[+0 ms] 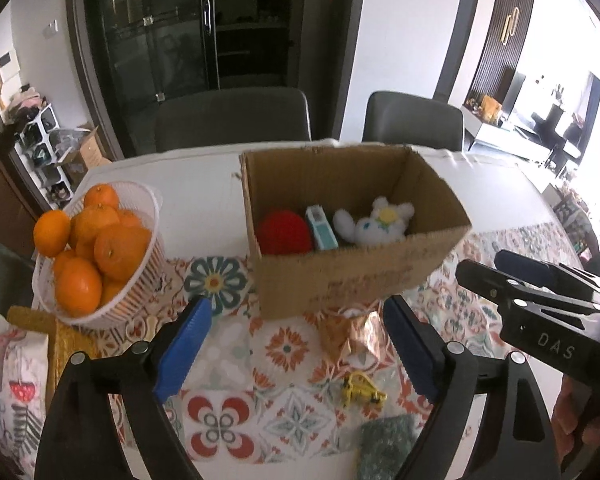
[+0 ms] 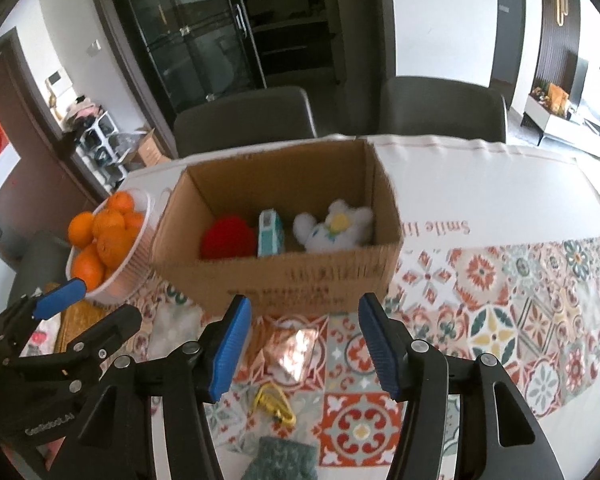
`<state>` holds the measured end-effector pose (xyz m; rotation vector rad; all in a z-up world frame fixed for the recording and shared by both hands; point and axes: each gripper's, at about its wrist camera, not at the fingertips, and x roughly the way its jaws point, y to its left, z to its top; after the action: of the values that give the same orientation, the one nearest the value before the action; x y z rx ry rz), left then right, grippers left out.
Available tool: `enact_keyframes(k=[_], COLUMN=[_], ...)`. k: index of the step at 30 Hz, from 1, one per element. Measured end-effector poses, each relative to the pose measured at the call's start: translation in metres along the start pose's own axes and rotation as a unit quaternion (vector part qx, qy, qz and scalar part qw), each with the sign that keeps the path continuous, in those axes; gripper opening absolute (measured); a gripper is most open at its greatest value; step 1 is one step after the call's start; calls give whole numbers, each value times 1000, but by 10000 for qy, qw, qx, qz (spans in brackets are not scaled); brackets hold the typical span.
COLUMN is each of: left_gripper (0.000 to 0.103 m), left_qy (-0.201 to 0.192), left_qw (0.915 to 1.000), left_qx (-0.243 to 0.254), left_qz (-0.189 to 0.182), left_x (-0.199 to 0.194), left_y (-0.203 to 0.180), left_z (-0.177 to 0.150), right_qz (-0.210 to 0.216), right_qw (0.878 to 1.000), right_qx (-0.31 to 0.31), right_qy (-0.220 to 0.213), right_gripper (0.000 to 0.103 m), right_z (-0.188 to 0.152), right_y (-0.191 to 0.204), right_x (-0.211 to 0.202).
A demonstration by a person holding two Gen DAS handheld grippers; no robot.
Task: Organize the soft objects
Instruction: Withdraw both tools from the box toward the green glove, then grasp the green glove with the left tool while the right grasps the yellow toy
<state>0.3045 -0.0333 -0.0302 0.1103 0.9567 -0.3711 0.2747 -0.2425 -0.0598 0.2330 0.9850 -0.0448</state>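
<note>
An open cardboard box (image 1: 340,280) (image 2: 300,280) stands on the patterned tablecloth. Inside lie a red knitted piece (image 1: 284,232) (image 2: 226,242), a small teal carton (image 1: 320,228) (image 2: 269,236) and a white plush toy (image 1: 376,224) (image 2: 332,228). In front of the box lie a coppery foil packet (image 1: 352,332) (image 2: 290,350), a yellow clip-like item (image 1: 360,394) (image 2: 274,402) and a green fuzzy pad (image 1: 388,436) (image 2: 280,460). My left gripper (image 1: 298,312) (image 2: 100,304) hangs open above the packet, holding nothing. My right gripper (image 2: 305,304) (image 1: 500,268) is open and empty beside it.
A white basket (image 1: 148,280) (image 2: 136,264) heaped with oranges stands left of the box. A printed fabric bag (image 1: 16,392) and a yellow mat (image 1: 60,332) lie at the near left. Two grey chairs (image 1: 232,120) (image 1: 412,120) stand behind the table.
</note>
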Motion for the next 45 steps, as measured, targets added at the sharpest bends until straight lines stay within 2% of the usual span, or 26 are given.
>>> enact_keyframes(k=[6, 11, 19, 27, 32, 38, 45], left_gripper=[88, 88, 88, 88, 88, 88, 88], left_qy=[146, 343, 718, 1160, 1418, 1528, 1497], left_qw=[9997, 9993, 9973, 9913, 9865, 9844, 9861], left_qx=[101, 42, -117, -504, -625, -651, -657], left_qz=[165, 139, -2, -353, -529, -575, -300], left_x=[-3, -2, 5, 18, 29, 42, 56], left_y=[-8, -16, -33, -50, -68, -88, -101], left_z=[-33, -60, -102, -136, -153, -165, -174], right_qz=[188, 384, 574, 821, 906, 1077, 1252], right_qw=[9991, 9963, 9881, 9777, 9689, 9548, 9450], right_qx=[-347, -727, -1339, -1749, -2041, -2398, -2528], right_qy=[134, 234, 494, 828, 1065, 1389, 1651], right_gripper=[57, 57, 57, 57, 57, 57, 57], right_z=[-25, -44, -71, -89, -93, -99, -102], right_y=[3, 3, 2, -5, -9, -11, -13], right_x=[3, 6, 15, 28, 40, 58, 82])
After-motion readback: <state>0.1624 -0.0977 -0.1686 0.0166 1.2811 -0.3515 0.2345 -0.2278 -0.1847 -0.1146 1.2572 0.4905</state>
